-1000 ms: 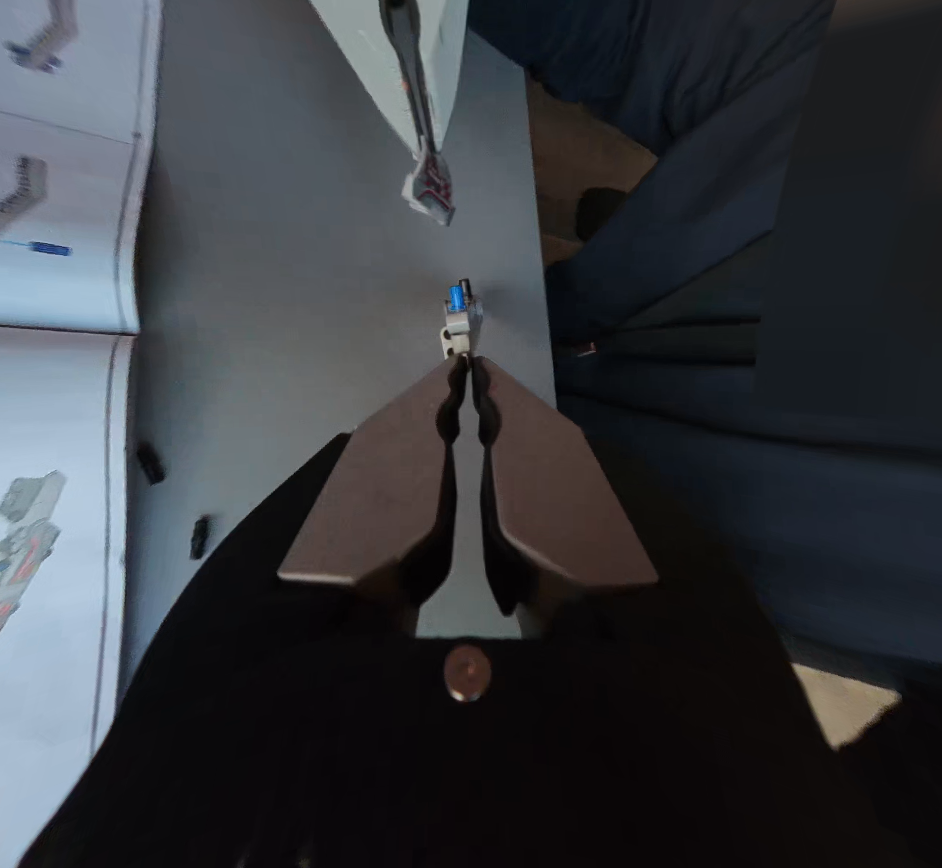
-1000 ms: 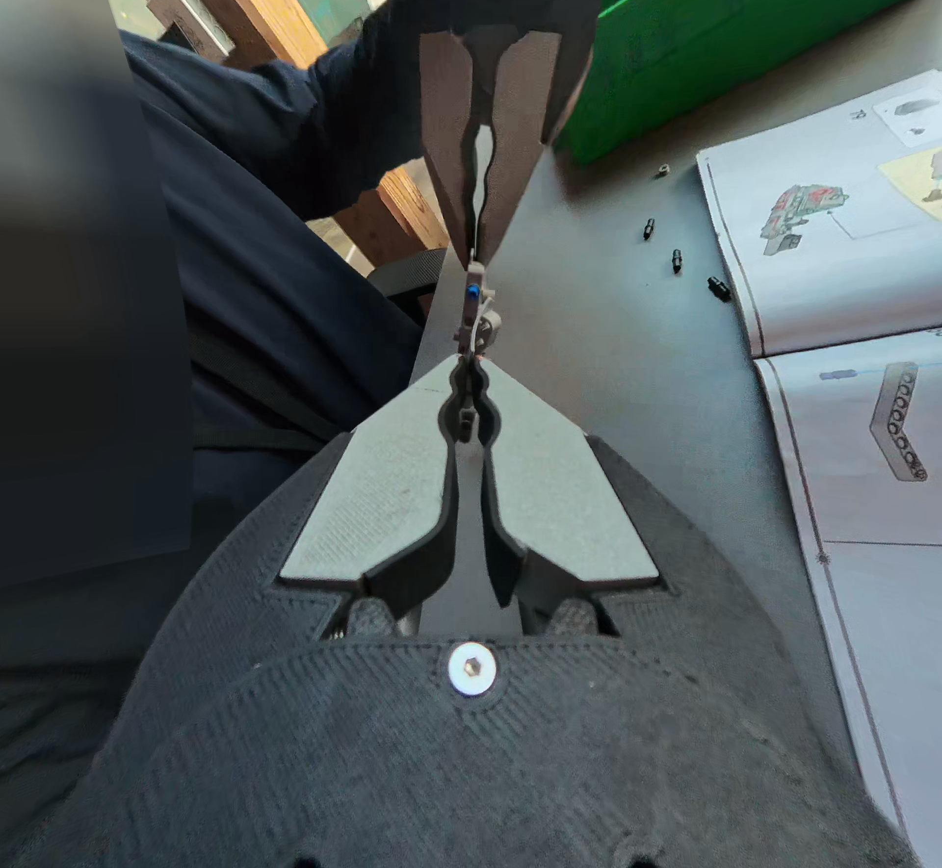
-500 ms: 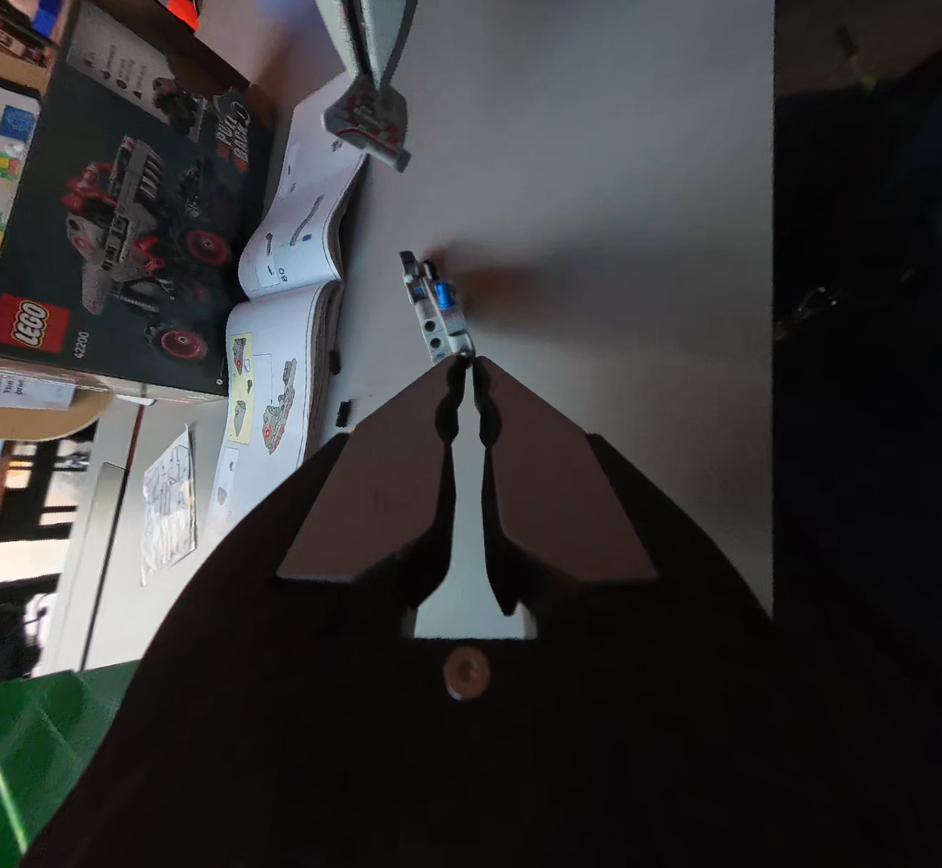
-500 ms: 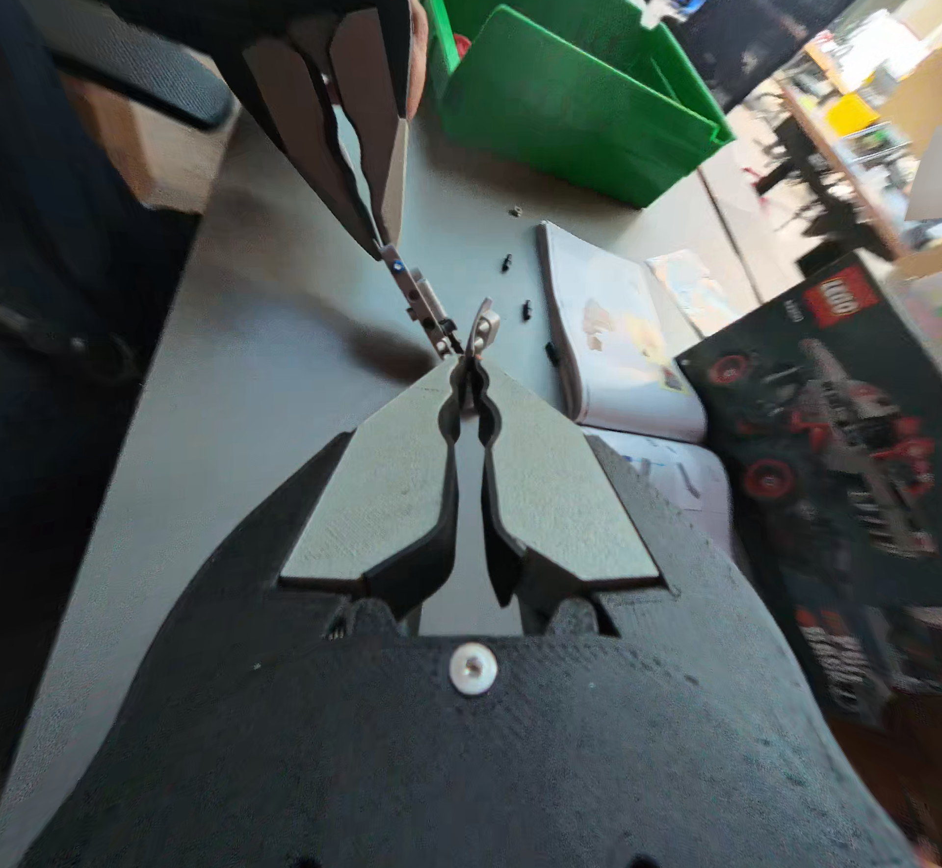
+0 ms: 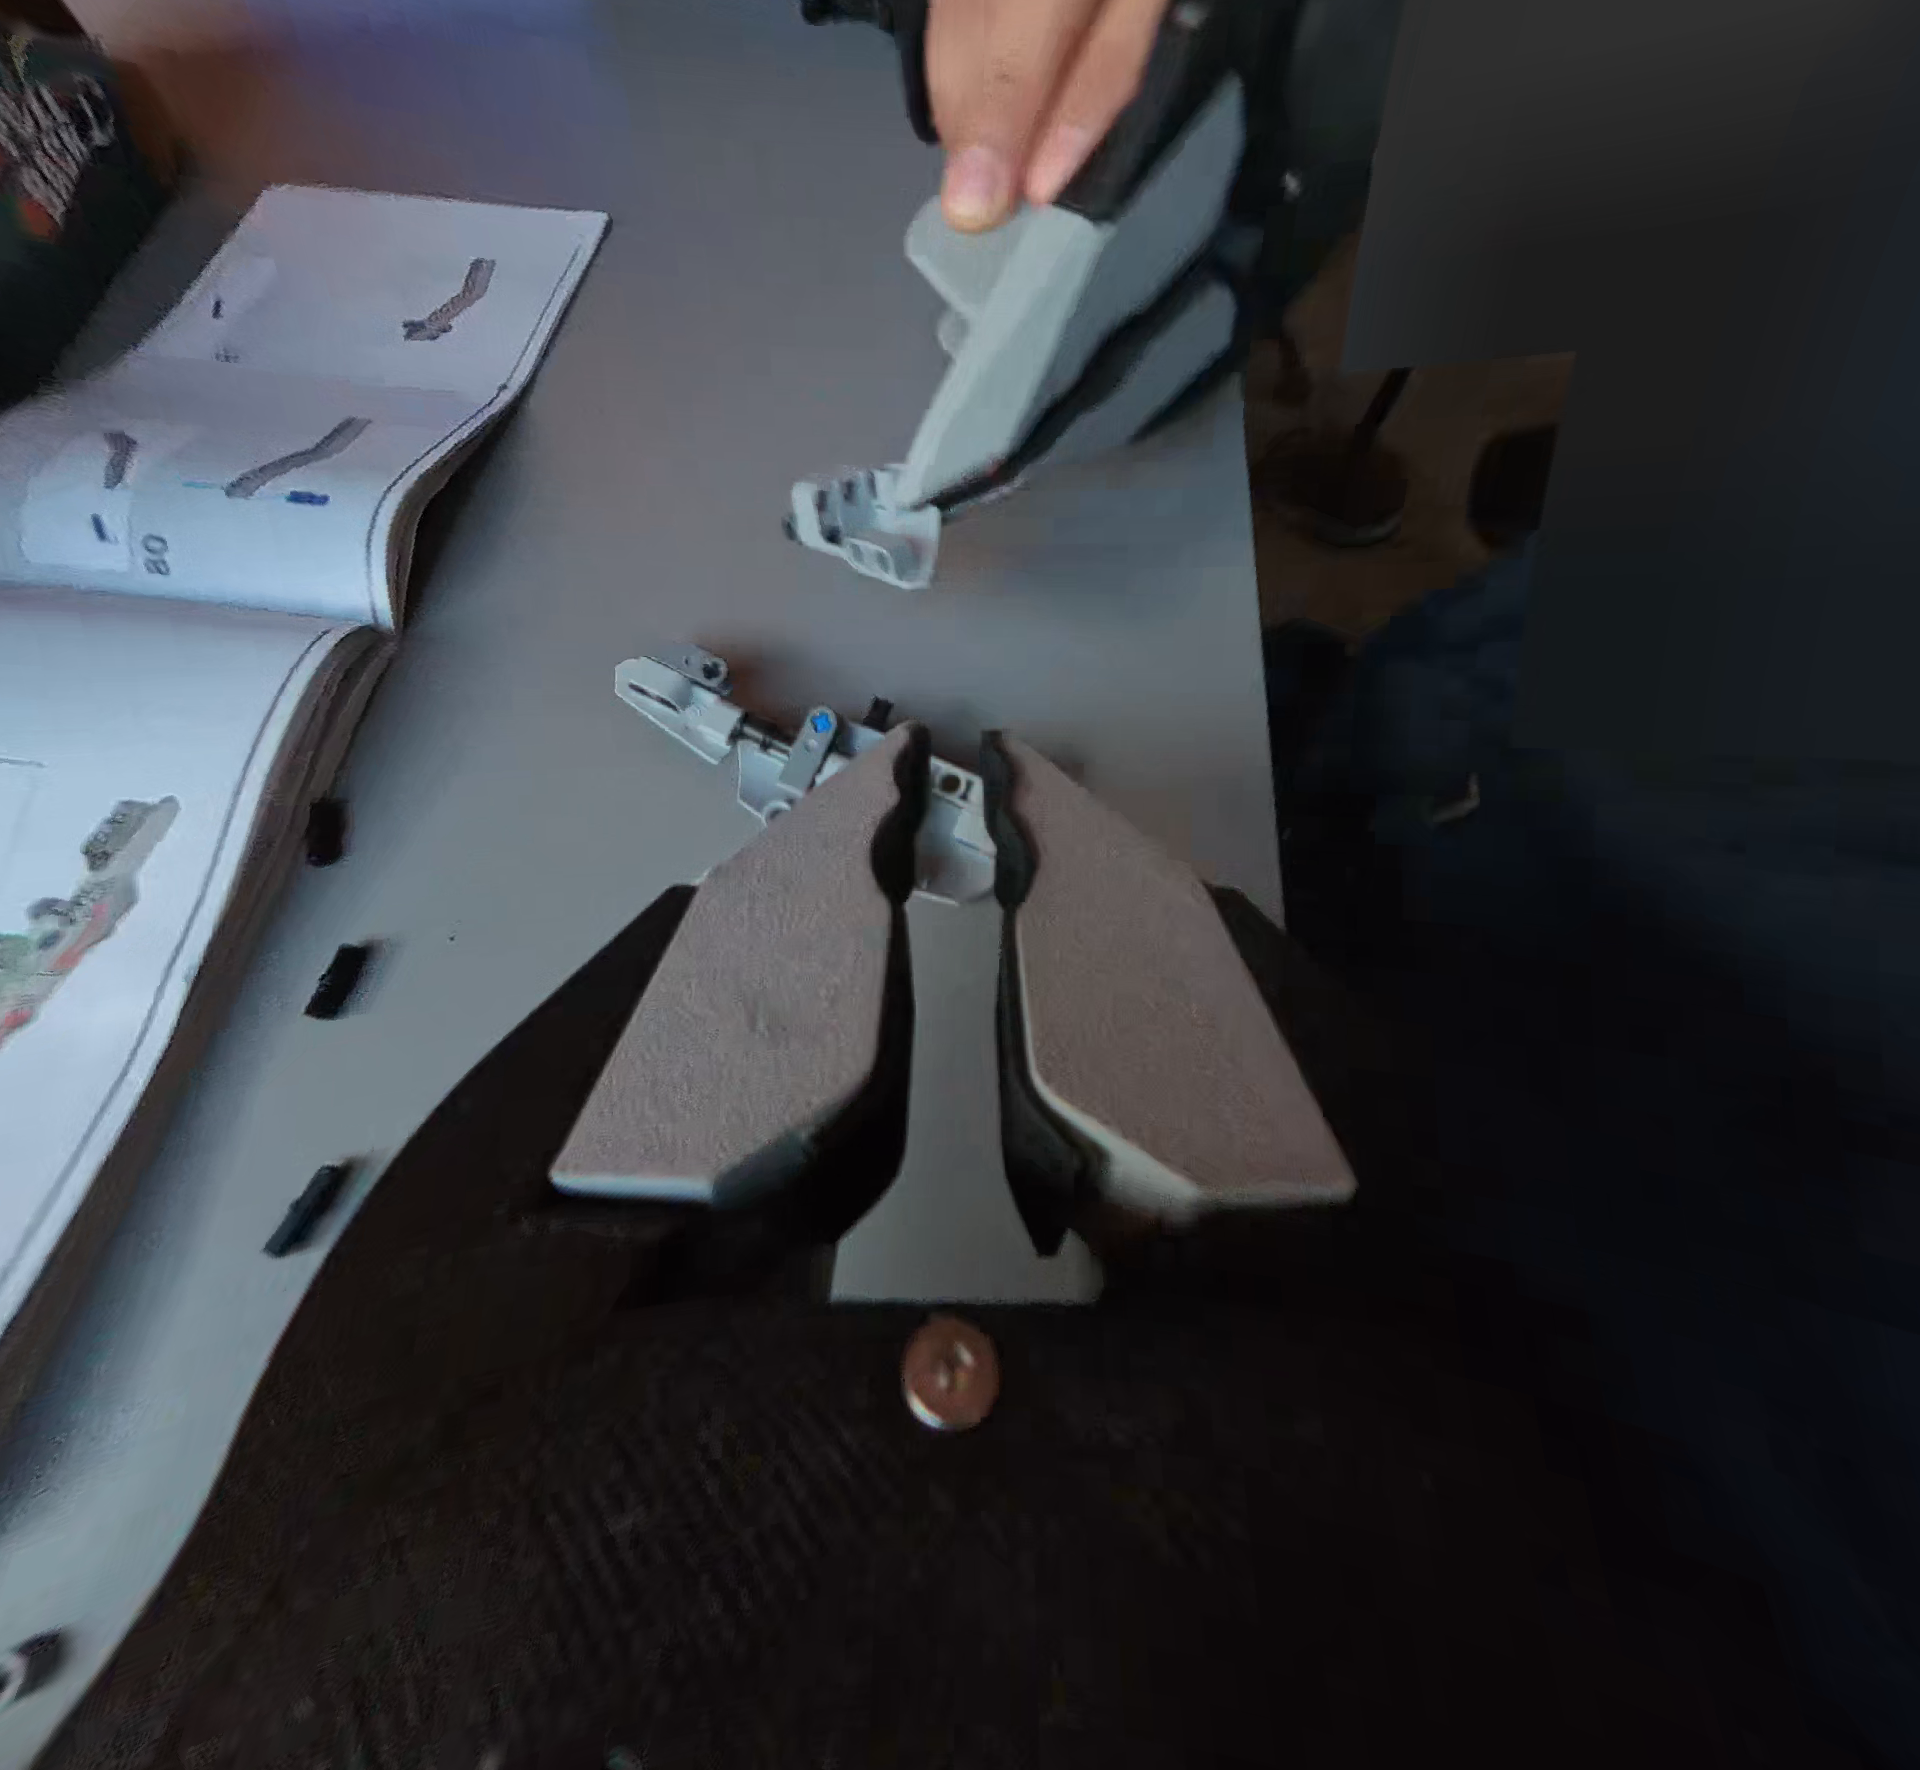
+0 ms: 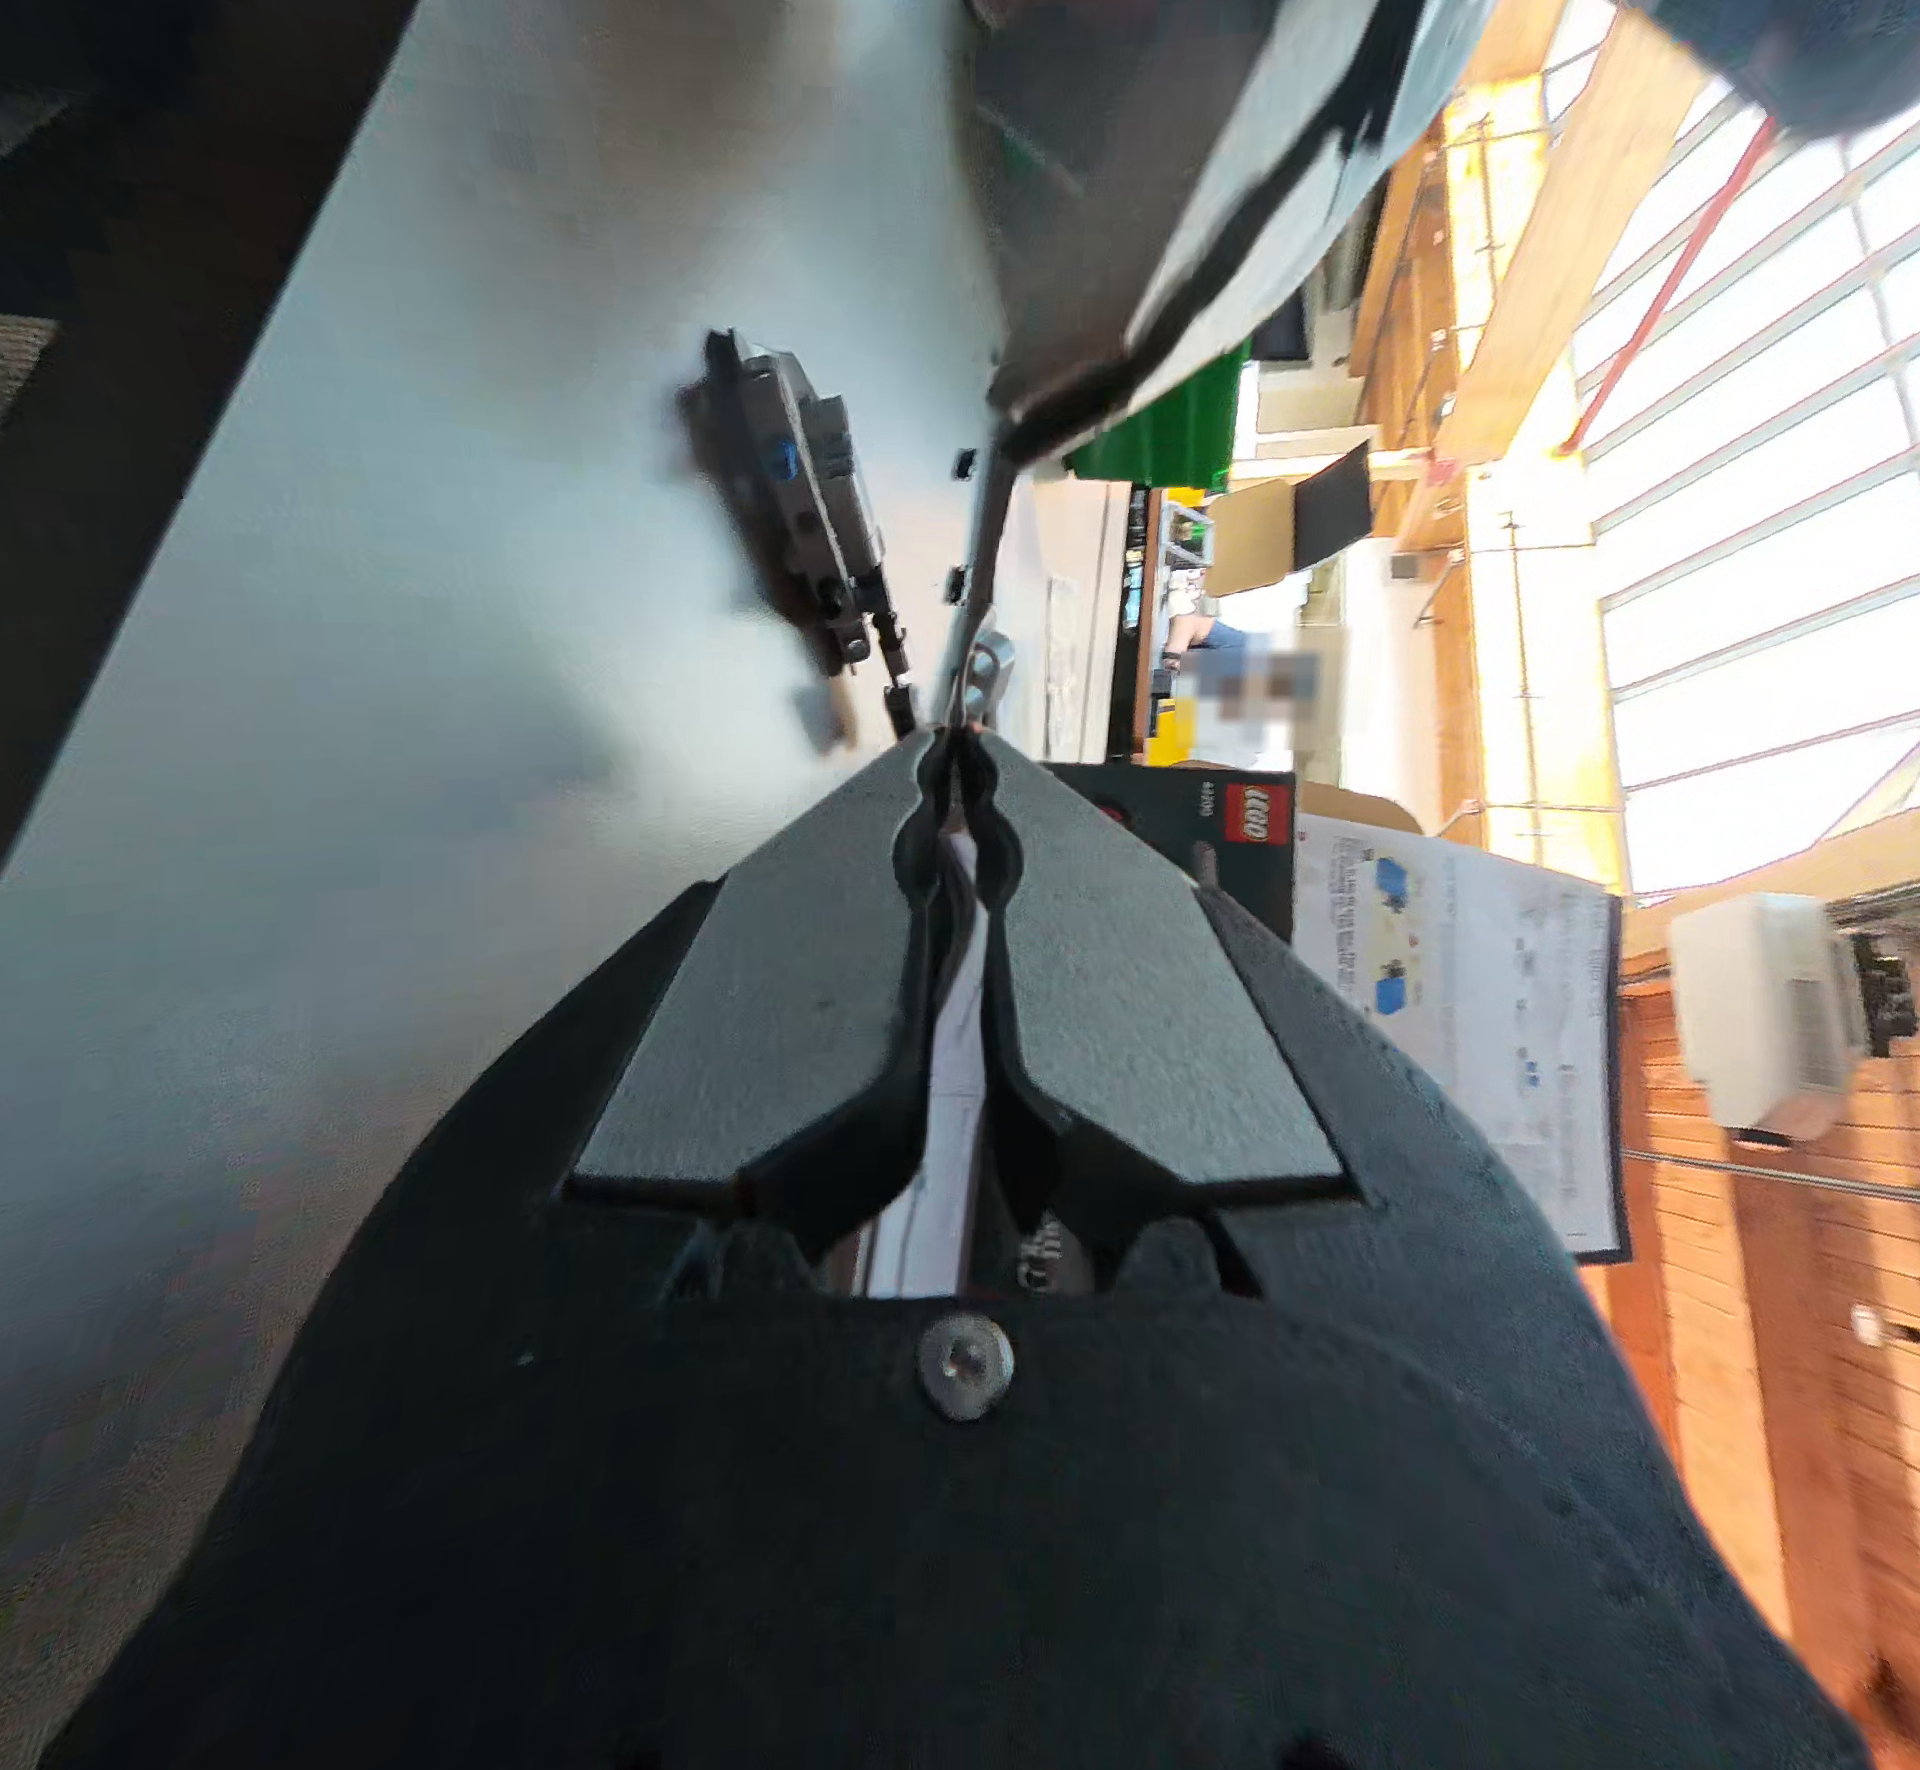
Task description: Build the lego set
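The right gripper [image 6: 958,733], black-bodied with grey pads, has its jaws closed on a small light-grey plastic connector piece [image 6: 982,676] projecting beyond the tips. The grey brick sub-assembly with a blue pin [image 6: 800,499] lies flat on the pale grey worktop [image 6: 416,577], left of and beyond the connector piece, apart from it. Two small black pins [image 6: 964,463] lie on the worktop right of the sub-assembly. The other gripper [image 6: 1143,266], blurred, reaches in above the connector piece. A dark set box [image 6: 1236,837] stands right of it.
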Available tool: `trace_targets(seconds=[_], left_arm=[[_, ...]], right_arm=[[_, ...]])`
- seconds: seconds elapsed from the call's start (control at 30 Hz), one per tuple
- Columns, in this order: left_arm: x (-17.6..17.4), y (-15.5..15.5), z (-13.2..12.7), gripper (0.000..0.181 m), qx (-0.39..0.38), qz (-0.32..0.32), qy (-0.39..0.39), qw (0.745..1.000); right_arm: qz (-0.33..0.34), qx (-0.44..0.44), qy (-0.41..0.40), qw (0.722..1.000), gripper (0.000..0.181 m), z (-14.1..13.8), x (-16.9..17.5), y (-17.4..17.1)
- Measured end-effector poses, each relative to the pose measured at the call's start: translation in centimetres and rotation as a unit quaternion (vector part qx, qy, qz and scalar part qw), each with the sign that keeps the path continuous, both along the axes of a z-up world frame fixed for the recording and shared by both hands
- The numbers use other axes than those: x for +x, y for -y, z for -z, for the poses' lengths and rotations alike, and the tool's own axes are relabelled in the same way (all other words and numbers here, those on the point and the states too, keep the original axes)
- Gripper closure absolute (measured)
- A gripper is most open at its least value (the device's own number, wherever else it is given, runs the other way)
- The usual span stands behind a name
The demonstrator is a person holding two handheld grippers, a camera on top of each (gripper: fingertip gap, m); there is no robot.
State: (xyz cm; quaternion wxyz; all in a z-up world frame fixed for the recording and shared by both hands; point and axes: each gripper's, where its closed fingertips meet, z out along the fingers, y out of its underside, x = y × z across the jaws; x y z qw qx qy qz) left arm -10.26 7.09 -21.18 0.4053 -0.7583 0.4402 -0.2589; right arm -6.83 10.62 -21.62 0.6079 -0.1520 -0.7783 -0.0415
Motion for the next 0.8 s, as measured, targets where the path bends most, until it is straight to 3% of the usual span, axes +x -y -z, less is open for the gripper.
trace_targets(seconds=[0.03, 0.23, 0.33, 0.4, 0.53, 0.7, 0.8], left_arm=[[0.1, -0.8, -0.4, 0.175, -0.038, -0.011, 0.025, 0.999], [1.8, -2.0, -1.9, 0.148, -0.210, 0.028, 0.149, 0.966], [2.2, -2.5, -2.1, 0.159, -0.260, 0.032, 0.197, 0.945], [2.0, -3.0, -1.4, 0.171, -0.262, 0.018, 0.192, 0.945], [1.8, -4.2, -1.2, 0.175, -0.249, -0.008, 0.201, 0.947], [1.4, -5.7, -1.6, 0.177, -0.212, -0.050, 0.236, 0.947], [0.9, -6.1, -2.4, 0.177, -0.192, -0.069, 0.269, 0.941]], right_arm=[[-0.005, 0.014, -0.011, 1.000, 0.181, -0.5, -0.2, 0.2], [-0.018, 0.102, -0.035, 0.994, 0.181, -2.3, -1.6, 0.4], [-0.022, 0.131, -0.034, 0.991, 0.181, -2.4, -2.1, 0.4], [-0.017, 0.144, -0.028, 0.989, 0.181, -2.3, -2.2, 0.1], [-0.003, 0.133, -0.026, 0.991, 0.181, -1.8, -2.4, -0.7], [0.029, -0.011, -0.037, 0.999, 0.181, -2.3, -2.3, -1.6], [0.061, -0.212, -0.060, 0.974, 0.180, -3.1, -1.0, -2.5]])
